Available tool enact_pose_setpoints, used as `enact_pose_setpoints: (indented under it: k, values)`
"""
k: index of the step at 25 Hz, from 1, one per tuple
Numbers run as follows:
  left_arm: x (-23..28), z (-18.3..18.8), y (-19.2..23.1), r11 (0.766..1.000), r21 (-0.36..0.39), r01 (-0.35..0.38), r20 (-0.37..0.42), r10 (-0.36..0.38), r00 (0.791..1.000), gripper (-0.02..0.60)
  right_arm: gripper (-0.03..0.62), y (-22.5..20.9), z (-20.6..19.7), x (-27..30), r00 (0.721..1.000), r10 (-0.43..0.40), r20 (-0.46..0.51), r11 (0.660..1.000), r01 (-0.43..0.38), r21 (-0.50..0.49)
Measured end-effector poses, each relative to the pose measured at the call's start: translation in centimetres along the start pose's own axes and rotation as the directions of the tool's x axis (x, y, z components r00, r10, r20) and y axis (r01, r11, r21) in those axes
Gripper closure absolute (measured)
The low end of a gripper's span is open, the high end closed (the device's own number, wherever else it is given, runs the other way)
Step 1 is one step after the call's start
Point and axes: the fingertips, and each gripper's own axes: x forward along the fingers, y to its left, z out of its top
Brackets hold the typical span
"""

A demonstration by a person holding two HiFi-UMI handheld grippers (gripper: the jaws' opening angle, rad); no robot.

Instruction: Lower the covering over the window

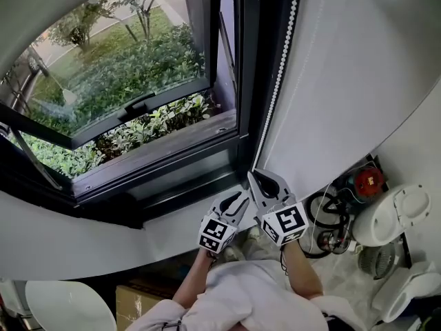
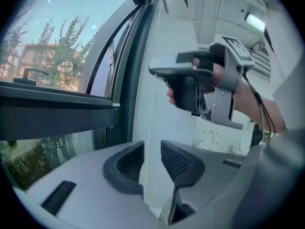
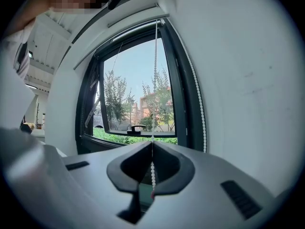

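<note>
Well, the right gripper [image 3: 152,151] is clamped on the bead chain [image 3: 155,61], which runs up toward twelve o'clock. The left gripper [image 2: 151,160], at its eight o'clock, stands open. The window [image 1: 117,67], at ten o'clock, shows no covering yet. Best to pull straight down, swapping grips without slack.

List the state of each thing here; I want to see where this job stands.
window: sash tilted open, glass uncovered
bead chain: hanging, pinched low down
right gripper: shut on the bead chain
left gripper: open, chain between its pads, not pressed
</note>
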Motion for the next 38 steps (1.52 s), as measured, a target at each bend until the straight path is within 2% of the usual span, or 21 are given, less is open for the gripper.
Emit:
enact_pose_setpoints:
  k: [6, 10, 15, 19, 26, 32, 34, 36, 38]
  values:
    - [-1.2, 3.0, 0.5, 1.000, 0.020, -0.014, 0.052, 0.013, 0.999, 0.480, 0.597, -0.2, -2.3, -0.1, 1.000, -0.001, -0.031, 0.999, 0.002, 0.033]
    - [-2.3, 6.3, 0.7, 0.999, 0.029, -0.016, 0.129, 0.012, 0.992, 0.480, 0.597, -0.5, -2.4, -0.1, 1.000, -0.004, -0.017, 0.999, 0.005, 0.041]
    - [-3.6, 12.0, 0.8, 0.999, 0.052, -0.005, 0.245, -0.008, 0.970, 0.480, 0.597, -0.8, -2.6, -0.1, 1.000, -0.007, -0.007, 0.999, 0.007, 0.049]
    - [-4.0, 16.2, 0.1, 0.993, 0.118, 0.018, 0.308, -0.053, 0.950, 0.480, 0.597, -0.5, -2.5, -0.2, 1.000, -0.005, -0.004, 0.999, 0.005, 0.053]
    - [-2.9, 21.2, -1.1, 0.982, 0.186, 0.022, 0.337, -0.085, 0.938, 0.482, 0.597, -0.1, -2.5, -0.3, 1.000, 0.002, -0.001, 0.998, -0.002, 0.058]
    - [-1.8, 23.5, -0.9, 0.976, 0.215, 0.015, 0.353, -0.092, 0.931, 0.484, 0.596, 0.5, -2.5, 0.0, 1.000, 0.016, 0.004, 0.998, -0.016, 0.068]
    - [-1.7, 23.7, -0.9, 0.979, 0.204, 0.007, 0.356, -0.080, 0.931, 0.548, 0.596, 0.6, -2.4, 0.1, 1.000, 0.017, 0.008, 0.997, -0.018, 0.068]
    - [-1.8, 23.6, -0.8, 0.982, 0.190, 0.000, 0.366, -0.071, 0.928, 0.559, 0.597, 0.7, -2.4, 0.2, 1.000, 0.017, 0.005, 0.998, -0.017, 0.065]
    - [-1.6, 22.9, -0.7, 0.983, 0.185, 0.001, 0.350, -0.067, 0.934, 0.561, 0.597, 0.6, -2.8, 0.3, 1.000, 0.020, -0.018, 0.998, -0.019, 0.059]
